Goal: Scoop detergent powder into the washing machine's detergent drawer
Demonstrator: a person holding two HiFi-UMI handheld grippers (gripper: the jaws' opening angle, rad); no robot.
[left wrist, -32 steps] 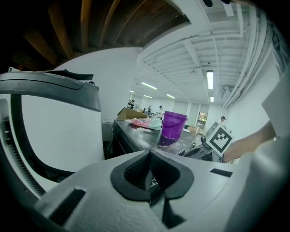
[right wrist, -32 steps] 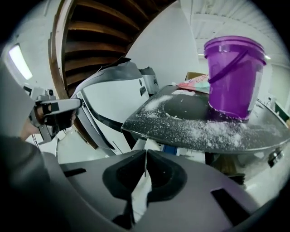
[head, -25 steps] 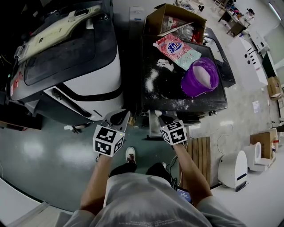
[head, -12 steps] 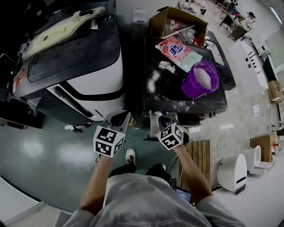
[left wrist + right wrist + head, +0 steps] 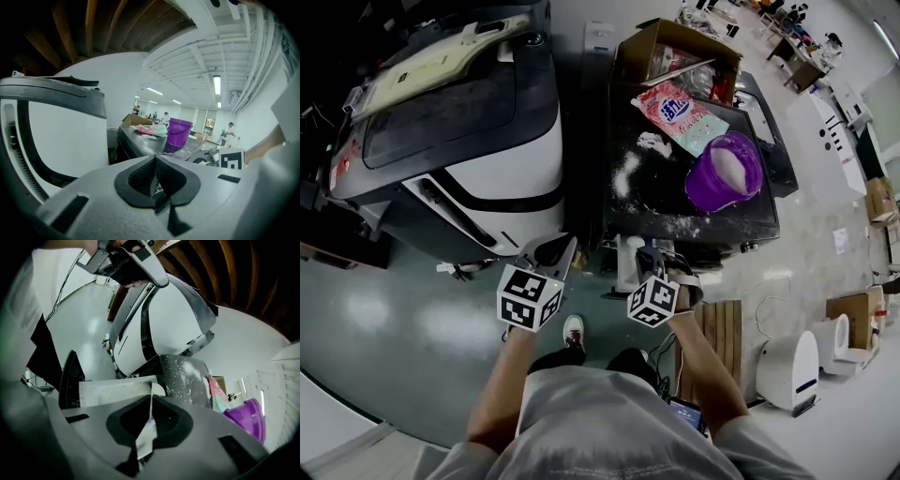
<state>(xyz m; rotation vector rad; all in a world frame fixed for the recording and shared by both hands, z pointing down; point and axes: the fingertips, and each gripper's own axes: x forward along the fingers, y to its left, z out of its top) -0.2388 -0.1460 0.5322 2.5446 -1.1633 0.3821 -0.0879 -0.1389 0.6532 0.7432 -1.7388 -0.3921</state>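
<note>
Scooping not begun, I judge. My left gripper and right gripper both pinched closed, empty, low before washing machine. Detergent powder sits in purple bucket on tabletop. Next: reach to bucket.

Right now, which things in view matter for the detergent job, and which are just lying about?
For the job:
- white and dark grey washing machine
- purple plastic bucket holding white powder
- pink detergent bag

Lying about:
- open cardboard box
- spilled white powder on the black table
- wooden slatted board on the floor
</note>
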